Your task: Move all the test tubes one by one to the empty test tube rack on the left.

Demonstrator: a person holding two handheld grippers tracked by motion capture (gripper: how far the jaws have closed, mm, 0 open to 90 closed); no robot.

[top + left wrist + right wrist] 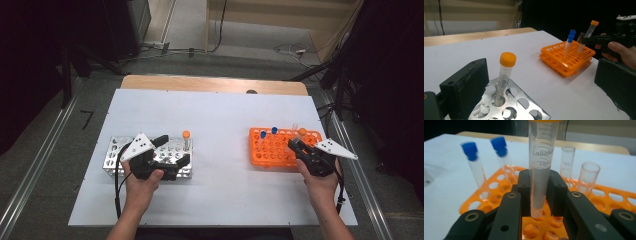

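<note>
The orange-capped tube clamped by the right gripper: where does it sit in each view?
High view: orange-capped tube at the right, over the orange rack's far right corner.
Left gripper view: upper right, tilted, its cap above the rack.
Right gripper view: centre, upright between the right gripper's fingers.
Shared landmark: the two blue-capped tubes in the rack.

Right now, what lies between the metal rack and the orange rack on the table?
Nothing: the high view shows bare white table top between the metal rack and the orange rack.
</note>
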